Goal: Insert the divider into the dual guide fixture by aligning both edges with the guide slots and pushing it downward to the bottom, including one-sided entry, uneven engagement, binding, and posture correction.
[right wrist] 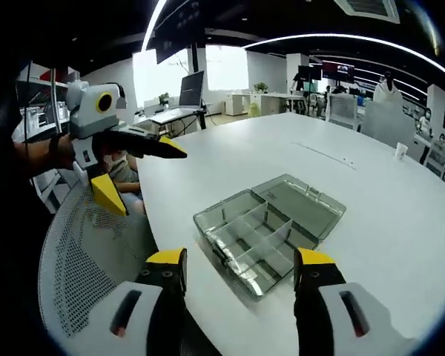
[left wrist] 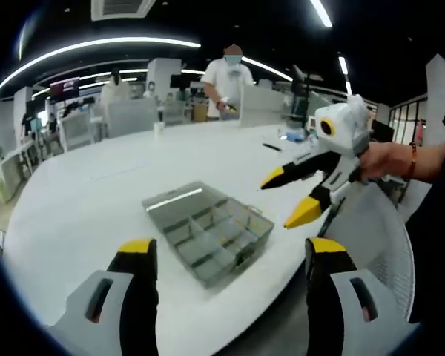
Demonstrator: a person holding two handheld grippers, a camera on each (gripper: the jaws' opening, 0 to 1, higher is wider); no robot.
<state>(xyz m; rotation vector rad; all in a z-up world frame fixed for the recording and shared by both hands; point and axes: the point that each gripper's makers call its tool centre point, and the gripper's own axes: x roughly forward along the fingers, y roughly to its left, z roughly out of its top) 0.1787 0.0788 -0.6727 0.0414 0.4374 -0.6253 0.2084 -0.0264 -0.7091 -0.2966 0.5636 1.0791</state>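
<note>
Both grippers, left gripper (left wrist: pixel 226 256) and right gripper (right wrist: pixel 239 267), hang wide and empty above the clear compartment box (right wrist: pixel 269 229) at twelve o'clock (lid flat open). Risk: gripping a thin divider (right wrist: pixel 271 239) off-centre could cock it, binding one slot.

Open office: white round table (left wrist: pixel 96 200), mesh chair (right wrist: pixel 89 252), curved ceiling light strips (left wrist: pixel 96 46), bright windows (right wrist: pixel 222 68).
</note>
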